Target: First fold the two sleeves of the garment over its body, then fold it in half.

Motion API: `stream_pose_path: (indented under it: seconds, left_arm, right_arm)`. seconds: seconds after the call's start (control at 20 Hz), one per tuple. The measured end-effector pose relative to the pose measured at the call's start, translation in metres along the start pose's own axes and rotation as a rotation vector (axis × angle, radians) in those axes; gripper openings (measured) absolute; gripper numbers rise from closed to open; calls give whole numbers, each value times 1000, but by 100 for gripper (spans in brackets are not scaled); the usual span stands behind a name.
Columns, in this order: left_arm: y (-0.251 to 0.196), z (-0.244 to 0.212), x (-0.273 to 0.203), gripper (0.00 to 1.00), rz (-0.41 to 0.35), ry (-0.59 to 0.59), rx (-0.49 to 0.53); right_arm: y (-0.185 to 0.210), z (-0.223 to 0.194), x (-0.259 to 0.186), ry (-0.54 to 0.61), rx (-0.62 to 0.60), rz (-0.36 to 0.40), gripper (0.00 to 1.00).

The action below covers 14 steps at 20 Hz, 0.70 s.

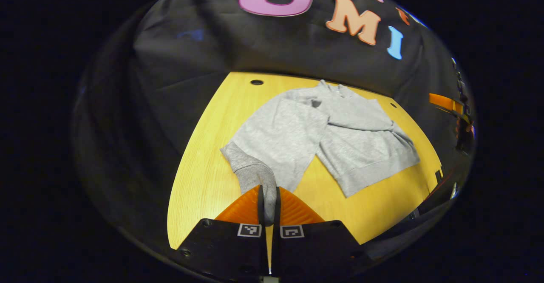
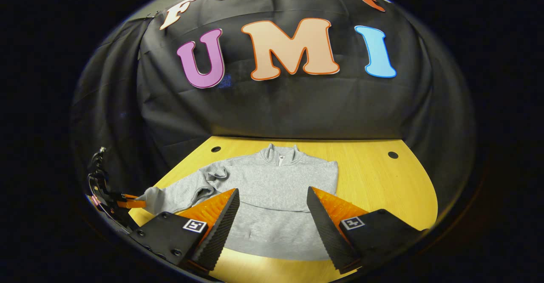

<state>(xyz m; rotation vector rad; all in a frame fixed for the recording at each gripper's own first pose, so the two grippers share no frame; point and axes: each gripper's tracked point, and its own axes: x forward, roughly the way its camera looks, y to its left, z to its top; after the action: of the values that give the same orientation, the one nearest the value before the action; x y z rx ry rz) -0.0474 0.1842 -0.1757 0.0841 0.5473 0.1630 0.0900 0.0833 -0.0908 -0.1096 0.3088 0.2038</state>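
A grey sweatshirt (image 1: 340, 142) lies flat on the yellow table (image 1: 199, 155), collar toward the booth wall. One sleeve is laid across its body. The other sleeve (image 1: 250, 170) runs out toward me, and my left gripper (image 1: 268, 200) is shut on its cuff, with grey fabric pinched between the orange fingers. In the right gripper view the sweatshirt (image 2: 276, 185) sits just beyond my right gripper (image 2: 272, 227), which hangs open above the hem with nothing between its fingers. At that view's left edge the left gripper (image 2: 108, 198) holds the stretched-out sleeve (image 2: 170, 193).
The table (image 2: 382, 181) has small round holes (image 2: 392, 154) near its far corners. Black cloth walls stand close behind and to both sides. Bare wood lies to the right of the sweatshirt and along the near edge.
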Motion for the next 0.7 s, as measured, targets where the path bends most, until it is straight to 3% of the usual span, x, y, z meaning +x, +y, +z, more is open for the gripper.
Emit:
stream_pose_path:
  seconds: [0.05, 0.2, 0.4, 0.45, 0.7]
  left_arm:
    - [-13, 11, 0, 1, -26, -3, 28]
    - [-55, 45, 7, 1, -109, -29, 82]
    - [-123, 87, 23, 2, -232, -58, 91]
    - [-137, 96, 28, 2, -256, -66, 116]
    - [-211, 137, 59, 2, -354, -115, 263]
  right_arm:
    - [-6, 0, -3, -4, 0, -6, 99]
    - [-28, 1, -16, -13, 3, -24, 95]
    - [-57, -4, -27, -11, 30, -50, 95]
    - [-64, -5, -30, -11, 34, -56, 99]
    - [-99, -18, -42, 13, 46, -71, 95]
